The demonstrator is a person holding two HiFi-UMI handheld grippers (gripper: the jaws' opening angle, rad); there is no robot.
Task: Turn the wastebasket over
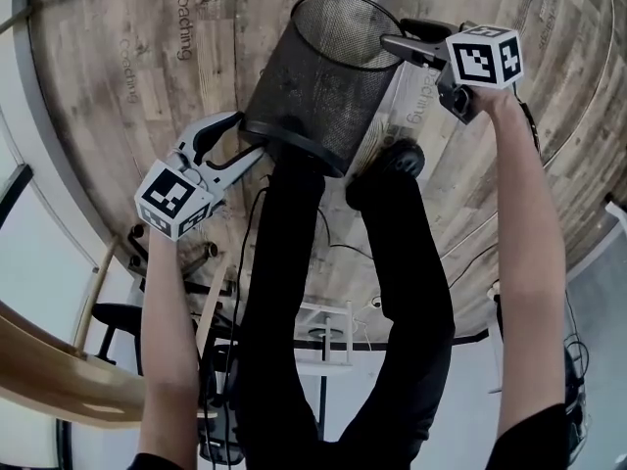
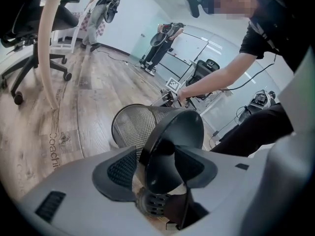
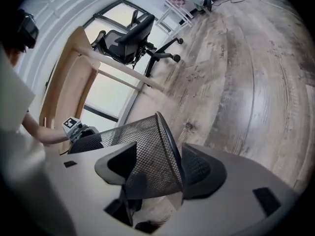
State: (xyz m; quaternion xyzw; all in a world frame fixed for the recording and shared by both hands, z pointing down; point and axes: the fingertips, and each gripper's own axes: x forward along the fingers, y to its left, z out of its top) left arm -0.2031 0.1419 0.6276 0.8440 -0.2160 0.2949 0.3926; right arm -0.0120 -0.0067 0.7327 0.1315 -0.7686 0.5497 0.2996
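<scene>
A black wire-mesh wastebasket hangs tilted above the wooden floor, its open mouth toward the upper right of the head view. My left gripper is shut on its solid bottom rim at the lower left. In the left gripper view the dark round base sits clamped between the pads of that gripper. My right gripper is shut on the top rim at the right. The right gripper view has the rim and mesh wall caught between the jaws of that gripper.
The person's black-trousered legs and a shoe stand just under the basket. A curved wooden desk and an office chair are off to one side. Another chair and cables lie on the floor.
</scene>
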